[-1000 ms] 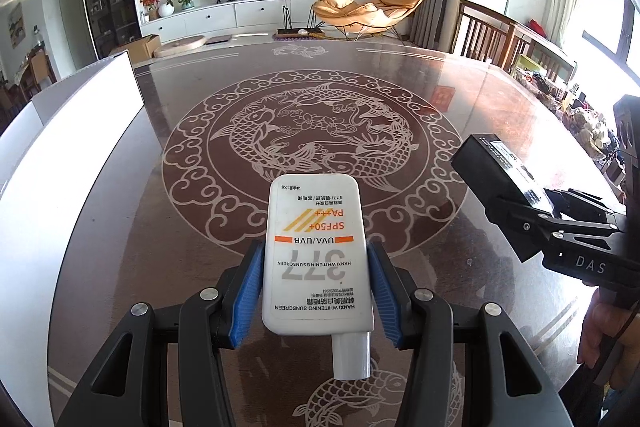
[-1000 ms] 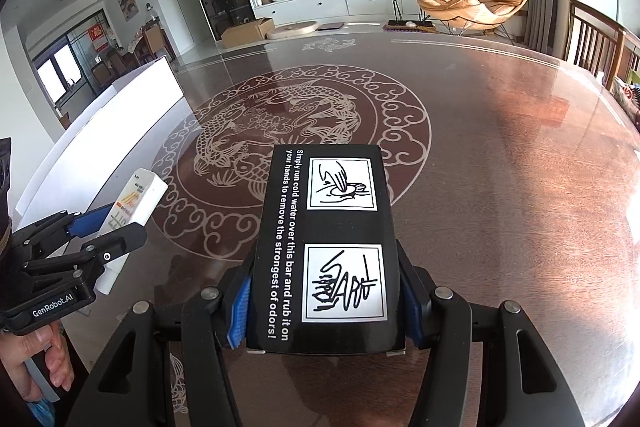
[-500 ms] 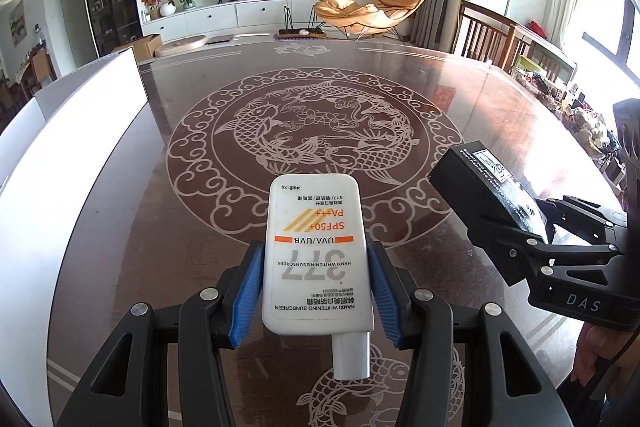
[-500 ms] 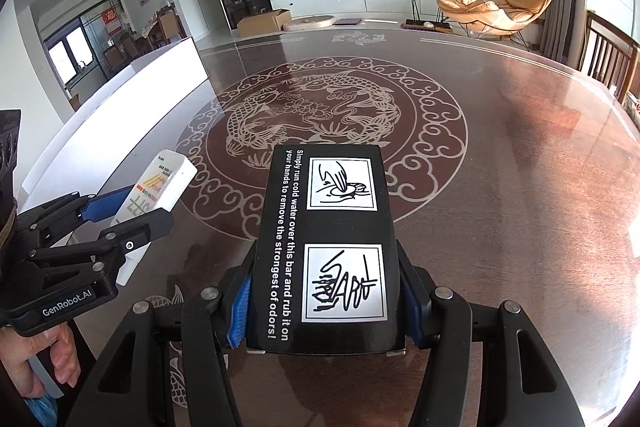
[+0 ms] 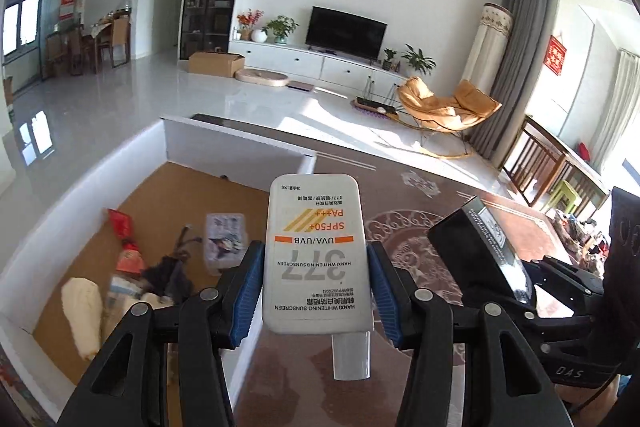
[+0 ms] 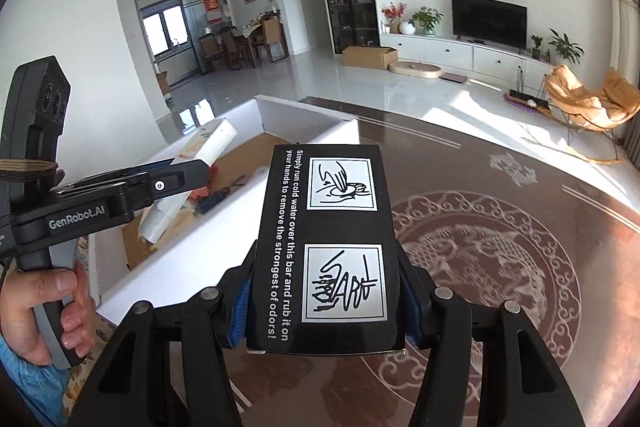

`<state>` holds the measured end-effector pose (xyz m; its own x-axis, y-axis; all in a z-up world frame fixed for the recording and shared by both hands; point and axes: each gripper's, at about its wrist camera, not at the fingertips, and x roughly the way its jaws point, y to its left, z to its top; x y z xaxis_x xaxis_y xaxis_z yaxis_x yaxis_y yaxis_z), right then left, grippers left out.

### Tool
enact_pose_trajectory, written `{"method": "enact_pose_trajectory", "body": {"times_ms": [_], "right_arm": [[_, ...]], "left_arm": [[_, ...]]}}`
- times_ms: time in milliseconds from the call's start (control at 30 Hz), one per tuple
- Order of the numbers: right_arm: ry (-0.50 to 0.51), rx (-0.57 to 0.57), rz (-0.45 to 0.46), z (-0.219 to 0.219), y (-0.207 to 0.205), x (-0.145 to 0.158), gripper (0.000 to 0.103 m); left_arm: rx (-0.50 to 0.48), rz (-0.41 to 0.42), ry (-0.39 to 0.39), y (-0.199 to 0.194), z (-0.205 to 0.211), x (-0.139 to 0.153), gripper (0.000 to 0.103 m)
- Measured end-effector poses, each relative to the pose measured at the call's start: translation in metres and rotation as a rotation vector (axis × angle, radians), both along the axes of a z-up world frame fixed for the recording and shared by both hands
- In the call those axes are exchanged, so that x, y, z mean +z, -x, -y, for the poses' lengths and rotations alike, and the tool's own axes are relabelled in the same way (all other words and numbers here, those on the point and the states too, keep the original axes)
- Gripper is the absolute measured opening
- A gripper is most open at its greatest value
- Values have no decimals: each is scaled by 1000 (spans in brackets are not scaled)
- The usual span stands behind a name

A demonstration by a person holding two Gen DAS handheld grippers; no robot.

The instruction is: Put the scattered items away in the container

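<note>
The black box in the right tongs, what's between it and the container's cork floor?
In the right wrist view, the container's white side wall lies between the black box and the cork floor.

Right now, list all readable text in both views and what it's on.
"SPF50+ PA+++", "UVA/UVB", "377", "HANXI WHITENING SUNSCREEN": sunscreen tube, upside down in the left hand-held gripper.
"Simply run cold water over this bar and rub it on your hands to remove the strongest of odors!": black box in the right hand-held gripper.
"GenRobot.AI": left hand-held gripper's body, right view.
"DAS": right hand-held gripper's body, left view.
The tube's Chinese small print and the red wall hangings are unreadable.
</note>
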<state>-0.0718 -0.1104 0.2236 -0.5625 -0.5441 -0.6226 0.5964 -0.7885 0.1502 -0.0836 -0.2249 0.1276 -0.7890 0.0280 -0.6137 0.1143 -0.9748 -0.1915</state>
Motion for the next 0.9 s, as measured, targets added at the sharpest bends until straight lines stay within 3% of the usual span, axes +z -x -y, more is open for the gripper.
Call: {"method": "enact_pose_trajectory", "body": {"times_ms": [167, 333, 400, 433, 467, 500, 667, 800, 900], "right_arm": [[-4, 165, 15, 131, 26, 13, 59], [-121, 247, 66, 223, 42, -29, 60], [-161, 263, 115, 241, 47, -50, 61], [-177, 259, 126, 246, 50, -58, 64], [-189, 253, 118, 248, 51, -63, 77], [-197, 245, 98, 248, 51, -64, 80], [-177, 198, 79, 223, 56, -51, 81], [-212, 194, 75, 204, 63, -39, 81], [-244, 201, 86, 194, 65, -37, 81]], "left_arm": [[193, 103, -22, -3, 110, -15, 51], [316, 269, -73, -5, 162, -63, 52], [359, 318, -89, -6, 170, -81, 58], [375, 336, -90, -7, 172, -88, 77], [391, 349, -87, -8, 171, -94, 96], [400, 347, -87, -9, 170, -97, 99], [394, 326, -90, -15, 155, -90, 100], [443, 264, 10, -26, 130, -60, 102], [465, 246, 13, -30, 115, -47, 103]]}}
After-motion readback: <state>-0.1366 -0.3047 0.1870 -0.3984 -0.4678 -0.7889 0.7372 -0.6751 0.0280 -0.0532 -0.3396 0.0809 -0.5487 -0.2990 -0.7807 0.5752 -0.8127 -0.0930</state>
